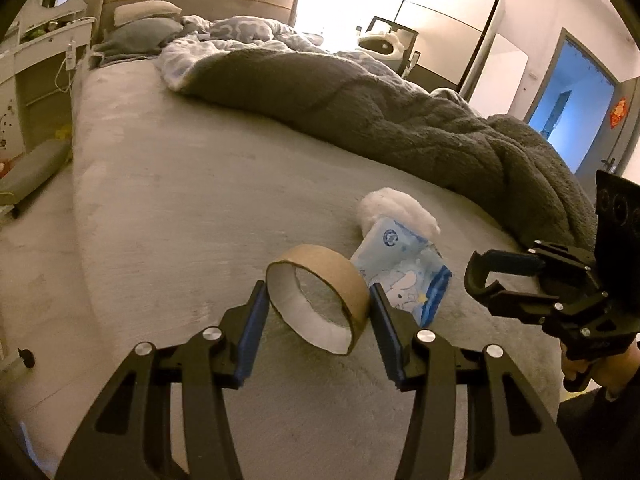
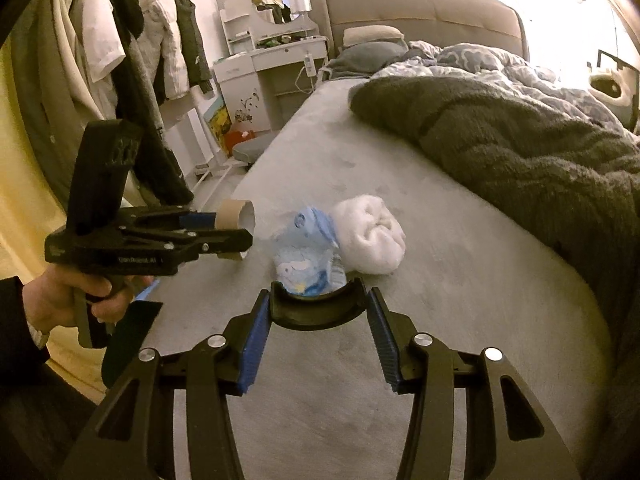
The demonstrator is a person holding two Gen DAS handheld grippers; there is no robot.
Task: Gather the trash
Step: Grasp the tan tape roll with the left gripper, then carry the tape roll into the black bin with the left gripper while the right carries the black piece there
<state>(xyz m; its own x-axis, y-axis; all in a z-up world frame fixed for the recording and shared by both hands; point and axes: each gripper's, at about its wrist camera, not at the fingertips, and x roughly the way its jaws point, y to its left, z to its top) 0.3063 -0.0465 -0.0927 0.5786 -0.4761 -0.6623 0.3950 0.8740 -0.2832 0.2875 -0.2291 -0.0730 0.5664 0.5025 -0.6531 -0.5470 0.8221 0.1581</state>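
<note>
A brown cardboard tape core lies on the grey bed, between the fingers of my open left gripper; the pads stand either side of it, contact unclear. It also shows in the right wrist view at the left gripper. A blue and white plastic wrapper and a white crumpled tissue wad lie just beyond. My right gripper is shut on a black curved piece, just short of the wrapper.
A dark grey blanket and patterned duvet cover the bed's right side. A white dressing table and hanging clothes stand left of the bed. A doorway is at the right.
</note>
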